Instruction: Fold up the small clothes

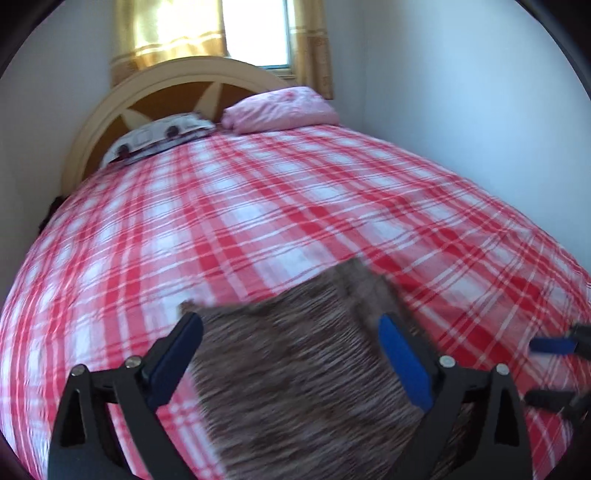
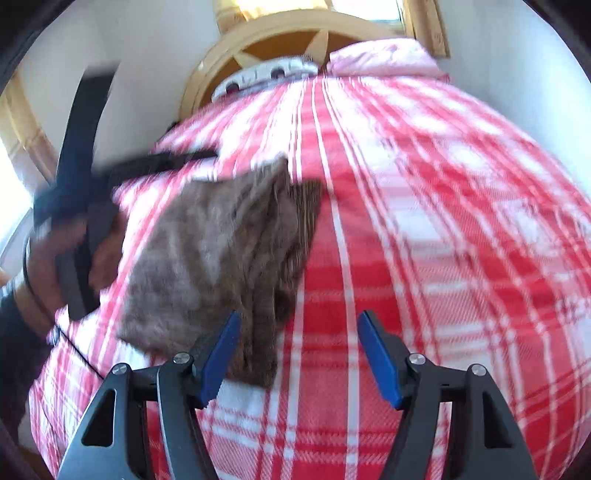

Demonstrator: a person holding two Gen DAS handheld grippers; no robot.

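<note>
There is one small garment here, a brown knitted piece (image 1: 295, 369), lying on the red-and-white checked bedspread (image 1: 258, 206) near the foot of the bed. Two pillows sit at the far end against the rounded wooden headboard (image 1: 110, 107): a pink one (image 1: 284, 109) and a white one with a dark print (image 1: 162, 138). Behind them a window (image 1: 255, 29) glows between two yellow curtains (image 1: 173, 33). Two grippers are in play, one in each of the person's hands. The left gripper (image 1: 291, 358) hangs above the garment with its blue-padded fingers (image 1: 406, 363) spread wide; the cloth shows between them in the left wrist view, but the pads are not pressing on it and it lies loose on the bed. The right gripper (image 2: 299, 358) also has its fingers apart, with nothing caught between them; the garment's near corner lies just beside and partly behind its left finger (image 2: 218, 360), the rest reaching away up to the left. In the right wrist view the garment looks folded over itself, with creased layers along its right edge. That same view shows the person's hand (image 2: 51, 258) around the left gripper's handle, much blurred.
</note>
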